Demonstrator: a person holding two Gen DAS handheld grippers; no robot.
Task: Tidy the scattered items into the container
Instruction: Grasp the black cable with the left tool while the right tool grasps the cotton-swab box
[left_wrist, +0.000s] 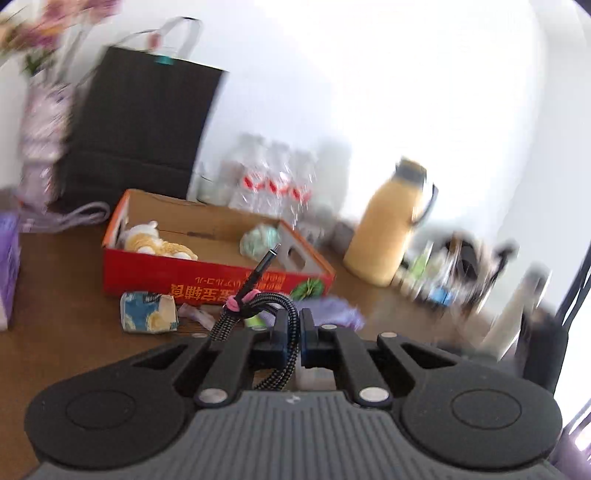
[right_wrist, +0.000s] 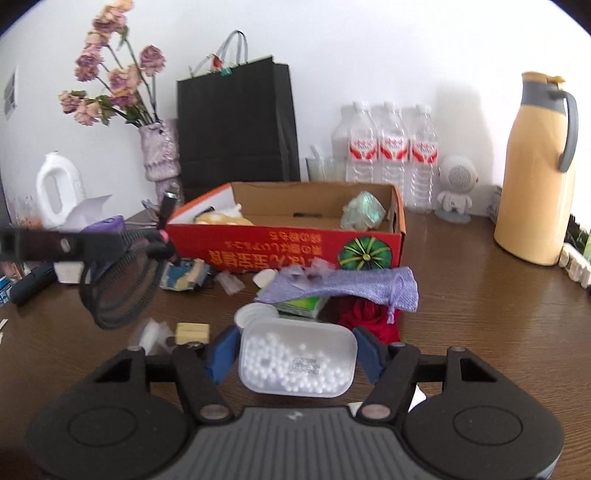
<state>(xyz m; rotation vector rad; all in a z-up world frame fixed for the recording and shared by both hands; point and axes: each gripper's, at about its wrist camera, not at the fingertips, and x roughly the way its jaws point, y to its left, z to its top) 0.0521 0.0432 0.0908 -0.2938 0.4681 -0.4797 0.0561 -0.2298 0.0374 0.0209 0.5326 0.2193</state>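
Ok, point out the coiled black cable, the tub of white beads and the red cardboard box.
coiled black cable (left_wrist: 284, 314): left wrist view, braided loop.
tub of white beads (right_wrist: 295, 358): right wrist view, lid centre.
red cardboard box (right_wrist: 258, 247): right wrist view, printed front wall.

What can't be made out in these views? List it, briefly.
- Left wrist view: clutter right of the yellow jug, smeared by motion blur.
- Right wrist view: plush toy, mostly behind the red box wall.
- Right wrist view: whether the right gripper fingers press the bead tub; the edges merge.
- Same view: tub label, too small.
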